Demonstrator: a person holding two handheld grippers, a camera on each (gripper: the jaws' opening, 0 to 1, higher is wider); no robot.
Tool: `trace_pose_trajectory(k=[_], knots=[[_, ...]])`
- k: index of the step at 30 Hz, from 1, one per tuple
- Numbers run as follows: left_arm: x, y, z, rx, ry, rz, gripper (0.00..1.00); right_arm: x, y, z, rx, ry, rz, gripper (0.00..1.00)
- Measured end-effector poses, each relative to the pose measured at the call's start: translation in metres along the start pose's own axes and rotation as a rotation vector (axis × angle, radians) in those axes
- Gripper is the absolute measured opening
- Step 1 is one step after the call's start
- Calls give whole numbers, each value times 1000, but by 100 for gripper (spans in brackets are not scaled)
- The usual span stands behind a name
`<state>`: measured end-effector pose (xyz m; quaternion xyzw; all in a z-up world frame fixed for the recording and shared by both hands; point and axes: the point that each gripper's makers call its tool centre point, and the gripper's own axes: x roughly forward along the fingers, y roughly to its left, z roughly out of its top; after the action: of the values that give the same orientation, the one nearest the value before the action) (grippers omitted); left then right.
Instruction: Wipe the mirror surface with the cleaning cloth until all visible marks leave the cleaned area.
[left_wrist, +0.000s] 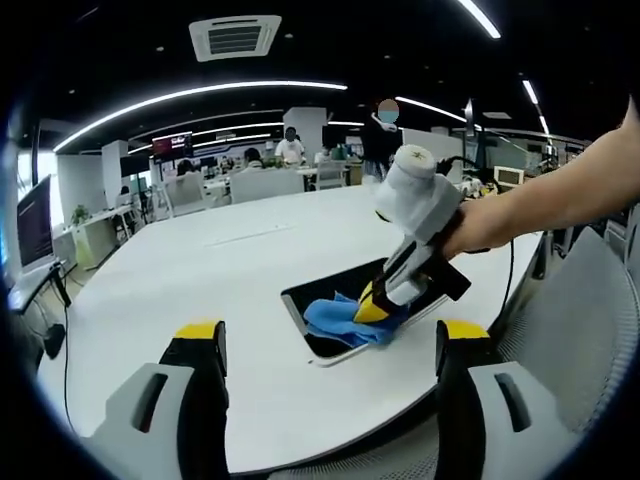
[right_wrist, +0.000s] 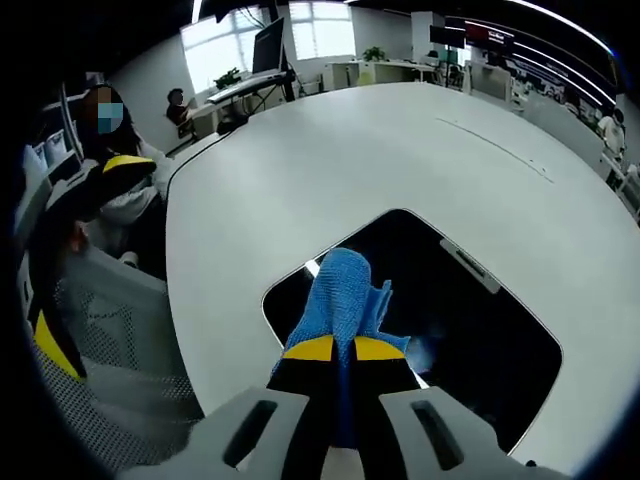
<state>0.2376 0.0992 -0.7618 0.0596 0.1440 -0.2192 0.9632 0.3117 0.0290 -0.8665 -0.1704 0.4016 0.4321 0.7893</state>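
- Blue microfibre cleaning cloth (right_wrist: 343, 295) is pinched between the jaws of my right gripper (right_wrist: 336, 349), which are pressed together on it, with the loose end fanned out ahead of the yellow tips.
- My cloth lies down on the mirror (right_wrist: 480, 330), a dark rounded-corner panel flat on the white tabletop (right_wrist: 300, 160); the cloth touches the glass near the mirror's edge that sits closest to me.
- Seen from my left gripper view, the right gripper (left_wrist: 372, 310) leans down onto the mirror (left_wrist: 330, 290) with the cloth (left_wrist: 335, 322) bunched under its tips, on the mirror's end nearer my left side.
- My left gripper (left_wrist: 325, 345) hangs off the mirror's near side, above the tabletop (left_wrist: 200, 270), jaws spread wide and holding nothing.
- I judge the wiping to be underway, not finished: a pale hazy patch shows on the glass just beside the cloth, though I cannot tell whether it is a smear or a reflection.
- Most of the mirror beyond the cloth looks dark and even; marks there are too faint for me to judge, so I would cover that far stretch next.
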Motion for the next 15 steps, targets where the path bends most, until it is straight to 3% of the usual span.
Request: trace_pose_trajectory(k=[15], knots=[[-1, -1, 1, -2, -9, 4, 87, -7, 13, -9, 0, -21, 17, 0]])
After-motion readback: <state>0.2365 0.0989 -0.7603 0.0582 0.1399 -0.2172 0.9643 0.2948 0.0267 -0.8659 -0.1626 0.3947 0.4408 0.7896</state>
